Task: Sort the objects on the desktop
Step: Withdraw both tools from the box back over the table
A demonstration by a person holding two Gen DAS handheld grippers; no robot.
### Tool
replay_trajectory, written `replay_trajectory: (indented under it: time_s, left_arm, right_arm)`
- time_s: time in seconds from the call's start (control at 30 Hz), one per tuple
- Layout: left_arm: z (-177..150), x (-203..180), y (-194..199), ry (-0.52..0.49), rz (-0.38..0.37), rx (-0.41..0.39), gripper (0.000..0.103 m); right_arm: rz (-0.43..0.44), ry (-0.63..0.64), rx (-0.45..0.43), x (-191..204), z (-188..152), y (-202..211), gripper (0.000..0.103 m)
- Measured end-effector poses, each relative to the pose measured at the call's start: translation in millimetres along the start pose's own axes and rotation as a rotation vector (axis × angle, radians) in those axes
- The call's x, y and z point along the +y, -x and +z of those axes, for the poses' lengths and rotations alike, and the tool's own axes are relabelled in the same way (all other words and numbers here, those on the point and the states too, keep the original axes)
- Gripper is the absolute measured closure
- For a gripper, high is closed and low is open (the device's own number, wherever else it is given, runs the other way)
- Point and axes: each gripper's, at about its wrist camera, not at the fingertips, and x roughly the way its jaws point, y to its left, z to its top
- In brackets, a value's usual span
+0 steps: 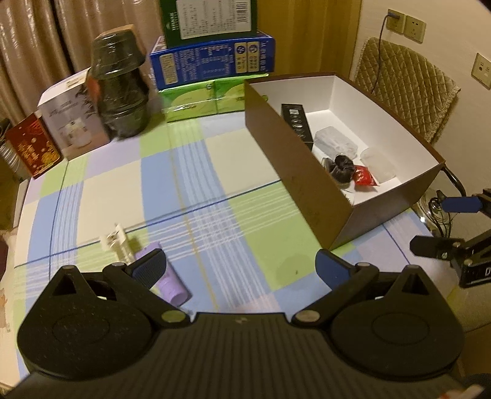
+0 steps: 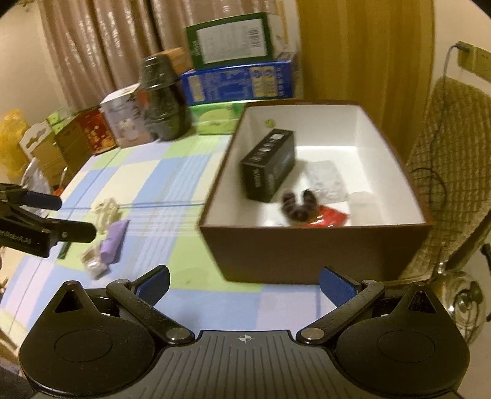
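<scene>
Two wrist-cam views over a counter (image 1: 214, 172) w/ a pastel checked cloth in blue, green and cream. Left gripper (image 1: 241, 267) sits at 6 o'clock in its own view, jaws wide apart and empty; in the right wrist view it shows at 9 o'clock, again spread w/ nothing between. Right gripper (image 2: 244, 284) likewise at 6 o'clock in its view, jaws wide and empty; it shows at 3 o'clock in the left view. A brown cardboard box (image 2: 307, 248) w/ white inside stands at abt 1 o'clock from the left gripper and directly at 12 o'clock from the right one. Inside the box: a black carton (image 2: 268, 167) lying on its side toward the far left, a clear plastic packet (image 2: 326, 181) beside it, a dark scrunchie-like ring (image 2: 299, 205) near the front wall, a red sachet (image 2: 330, 218) touching it, and a pale translucent item (image 2: 363, 199) at the right, too blurred to identify. Still out on the cloth: a lilac roll (image 1: 170, 284) just beside the left gripper's left finger, a small cream clip-like item (image 1: 118, 242) next to it at 10 o'clock, and in the right view a small blurred packet (image 2: 93, 261) near the roll's end. At the far edge, 11–12 o'clock: a dark wrapped jar (image 1: 122, 83), stacked blue (image 1: 211, 61) and green cartons (image 1: 208, 18), misc. boxes.
</scene>
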Motion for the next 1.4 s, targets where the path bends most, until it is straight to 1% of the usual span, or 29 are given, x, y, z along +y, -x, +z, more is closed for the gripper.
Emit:
replay_trajectory:
  time_s: [0.27,0.53,0.73,1.1,1.4]
  left_arm:
    - [-17.8,12.5,13.5,0.036,0.03,0.01,0.001]
    - [-34.8,27.9,23.5,0.076,0.075,0.018,0.001]
    - [-49.6,46.3,30.3,0.114,0.099,0.027,0.001]
    - [-78.8,84.3,38.5,0.189,0.153,0.076,0.001]
    - [-94.5,114.1,43.2,0.244,0.207,0.102,0.001]
  right_arm:
    - [0.058,0.055,0.025,32.0,-7.9,-5.9,0.002]
    - [0.092,0.092,0.068,53.9,-15.7,-18.2,0.002]
    - [0.115,0.116,0.091,69.6,-14.8,-28.3,0.002]
    - [0.181,0.174,0.145,108.4,-14.0,-53.6,0.002]
    - [0.195,0.195,0.167,135.7,-12.5,-76.6,0.002]
